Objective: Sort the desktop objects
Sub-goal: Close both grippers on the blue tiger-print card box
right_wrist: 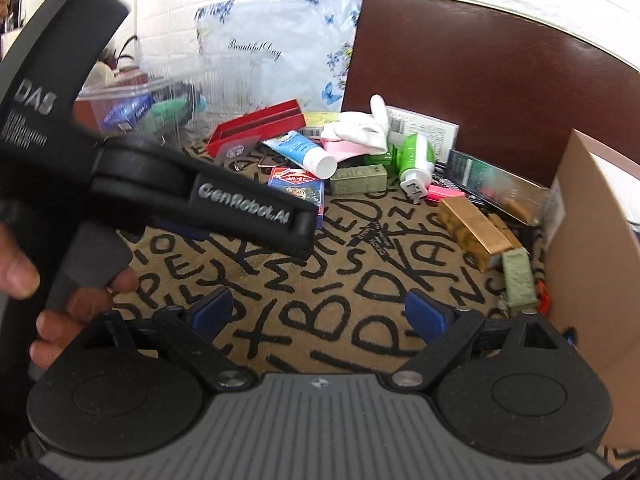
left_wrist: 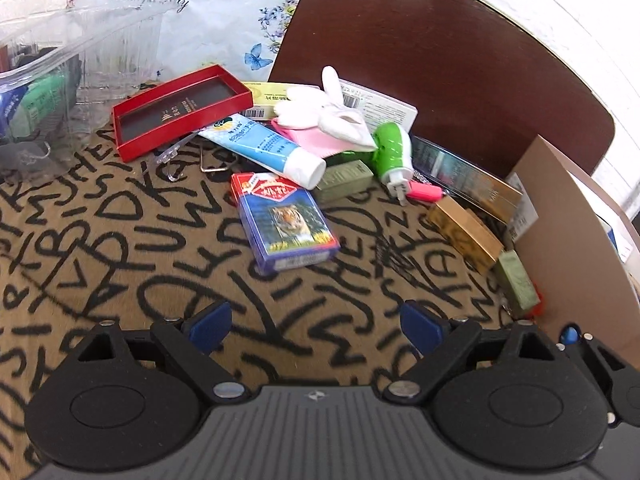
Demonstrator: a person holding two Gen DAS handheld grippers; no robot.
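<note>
Clutter lay on the lettered mat (left_wrist: 120, 240). Left to right: clear bin (left_wrist: 60, 60), red tray (left_wrist: 180, 112), blue-white tube (left_wrist: 264, 148), tiger-print card box (left_wrist: 286, 228), green plug (left_wrist: 394, 152), gold box (left_wrist: 464, 236). Left gripper (left_wrist: 314, 320) and right gripper (right_wrist: 318, 314) both spread wide, empty.

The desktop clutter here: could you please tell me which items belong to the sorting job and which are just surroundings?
To sort:
- card box with a tiger
- blue-and-white tube
- red tray
- green plug-in gadget
- gold box
- white plush
- clear bin, probably the destination

Just surroundings:
- lettered mat
- brown board
- butterfly bag
- cardboard panel
</note>
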